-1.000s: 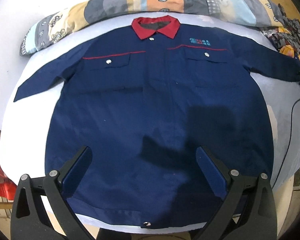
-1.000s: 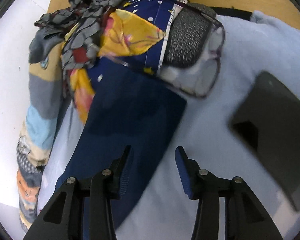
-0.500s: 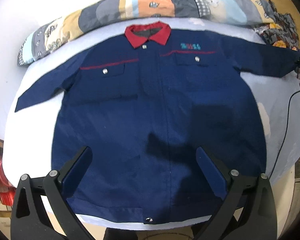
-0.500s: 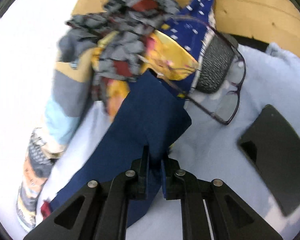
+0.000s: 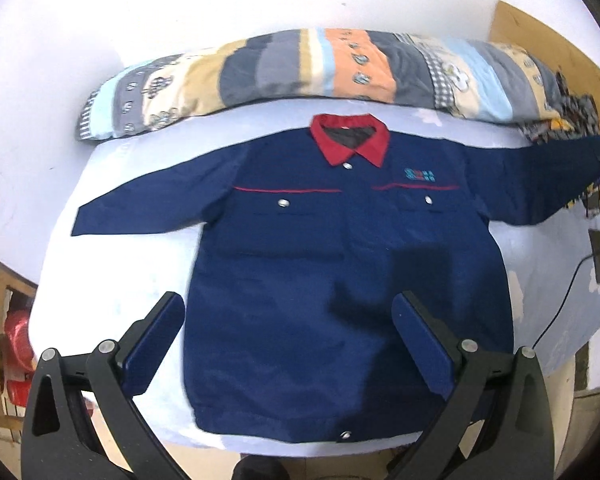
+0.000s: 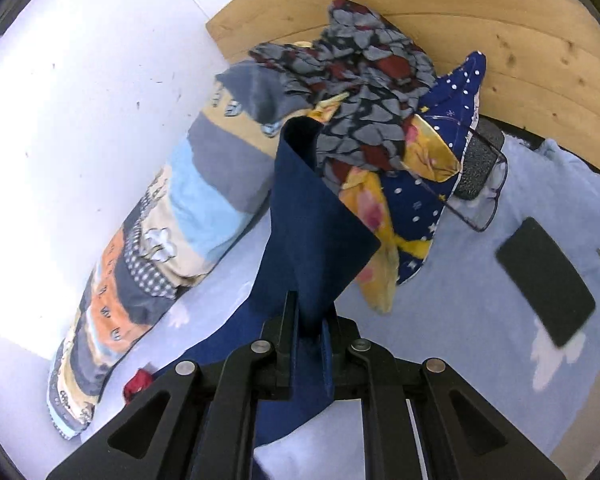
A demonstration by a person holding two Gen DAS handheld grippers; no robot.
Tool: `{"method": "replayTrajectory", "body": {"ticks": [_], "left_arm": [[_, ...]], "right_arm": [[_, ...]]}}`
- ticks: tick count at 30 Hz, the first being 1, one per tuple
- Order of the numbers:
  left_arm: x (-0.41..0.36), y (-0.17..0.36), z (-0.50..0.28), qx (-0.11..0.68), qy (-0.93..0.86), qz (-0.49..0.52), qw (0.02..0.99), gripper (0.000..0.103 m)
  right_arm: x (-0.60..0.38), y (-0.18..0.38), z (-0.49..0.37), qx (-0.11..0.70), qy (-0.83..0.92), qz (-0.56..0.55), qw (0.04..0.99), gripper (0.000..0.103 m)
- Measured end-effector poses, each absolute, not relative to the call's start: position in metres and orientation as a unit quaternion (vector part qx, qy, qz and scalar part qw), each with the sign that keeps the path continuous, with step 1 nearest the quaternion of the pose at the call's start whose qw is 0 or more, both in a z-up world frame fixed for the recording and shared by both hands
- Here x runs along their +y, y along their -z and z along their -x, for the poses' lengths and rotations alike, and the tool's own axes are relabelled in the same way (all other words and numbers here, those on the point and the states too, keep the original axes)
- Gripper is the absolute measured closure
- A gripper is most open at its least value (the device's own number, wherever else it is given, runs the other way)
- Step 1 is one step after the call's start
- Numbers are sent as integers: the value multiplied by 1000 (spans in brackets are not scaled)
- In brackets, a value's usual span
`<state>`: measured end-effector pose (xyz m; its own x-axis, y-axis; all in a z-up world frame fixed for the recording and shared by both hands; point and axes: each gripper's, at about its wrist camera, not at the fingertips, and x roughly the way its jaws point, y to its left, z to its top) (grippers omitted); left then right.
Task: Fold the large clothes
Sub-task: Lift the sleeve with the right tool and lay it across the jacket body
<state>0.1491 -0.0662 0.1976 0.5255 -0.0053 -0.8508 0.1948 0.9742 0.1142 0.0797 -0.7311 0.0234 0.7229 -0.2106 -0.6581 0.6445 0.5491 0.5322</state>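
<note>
A navy work jacket [image 5: 340, 272] with a red collar [image 5: 350, 140] lies face up, spread flat on a pale blue bed [image 5: 112, 280]. My left gripper [image 5: 288, 336] is open and empty, hovering above the jacket's lower hem. My right gripper [image 6: 310, 320] is shut on the cuff end of the jacket's right-hand sleeve [image 6: 312, 216] and holds it lifted off the bed. In the left wrist view that sleeve [image 5: 560, 176] stretches to the far right edge.
A striped patchwork pillow [image 5: 320, 68] lies along the wall behind the collar. A pile of patterned clothes [image 6: 372, 100], eyeglasses [image 6: 480, 184] and a black phone [image 6: 544, 280] lie near the sleeve. A cable [image 5: 560, 304] runs over the bed's right side.
My right gripper closed on the sleeve cuff and lifted it off the bed. My left gripper stayed open and drew back and up from the jacket.
</note>
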Motion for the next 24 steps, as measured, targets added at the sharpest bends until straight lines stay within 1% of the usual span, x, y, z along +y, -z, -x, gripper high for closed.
{"method": "replayTrajectory", "body": {"ticks": [9, 15, 19, 24], "left_arm": [[-9, -259, -143, 481, 41, -91, 871, 0], [26, -271, -138, 478, 33, -89, 873, 0], [49, -275, -136, 480, 27, -78, 873, 0], [79, -286, -132, 462, 14, -76, 883, 0]], "right_arm": [[-636, -100, -80, 272, 218, -393, 851, 93], [-561, -139, -99, 278, 168, -363, 873, 93], [-510, -151, -118, 284, 135, -343, 885, 93], [-459, -141, -145, 300, 108, -345, 883, 93]]}}
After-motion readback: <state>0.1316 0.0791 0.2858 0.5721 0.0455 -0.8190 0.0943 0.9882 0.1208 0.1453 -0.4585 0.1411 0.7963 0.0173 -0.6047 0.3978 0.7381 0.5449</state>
